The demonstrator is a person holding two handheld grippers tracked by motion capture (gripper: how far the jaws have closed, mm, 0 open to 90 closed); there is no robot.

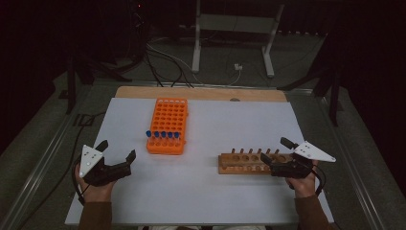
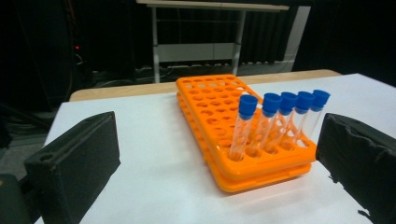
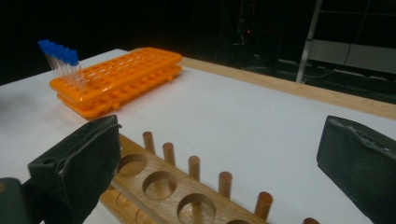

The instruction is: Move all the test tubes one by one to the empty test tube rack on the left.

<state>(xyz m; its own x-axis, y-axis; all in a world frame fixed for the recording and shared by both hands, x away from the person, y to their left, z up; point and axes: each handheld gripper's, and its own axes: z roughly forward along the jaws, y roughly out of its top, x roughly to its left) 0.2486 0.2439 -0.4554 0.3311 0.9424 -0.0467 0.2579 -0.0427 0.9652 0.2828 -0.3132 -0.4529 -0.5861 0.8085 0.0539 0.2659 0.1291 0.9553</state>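
1. Orange tube rack (image 1: 166, 125) lies lengthwise on the white table cover (image 1: 206, 191), left of centre. Five blue-capped clear tubes (image 1: 163, 135) stand in its nearest row, all other wells bare. Judgement: filling the near row first keeps the caps within easy reach of the person's side.
2. In the left gripper view the tubes lean slightly to one side in their wells rather than standing straight; judged a loose fit in wide holes.
3. Left gripper (image 1: 117, 155) sits near the table's front-left, aimed at the rack's near end and apart from it. Jaws spread wide, nothing between them; no contact with any tube. Judgement: lined up for a grab at the near row, or just let go.
4. Wooden rack (image 1: 249, 162) lies crosswise right of centre, with a row of round holes and a row of upright pegs behind them; holes are unfilled. Judged the likely destination for the tubes.
5. Right gripper (image 1: 270, 160) hovers at the wooden rack's right end, jaws released and straddling it, with no pad seen pressing the wood. Judgement: placed to steady the rack.
6. Writing: no brand, label or graduation marks legible on the tubes, either rack or the grippers' grey plates.
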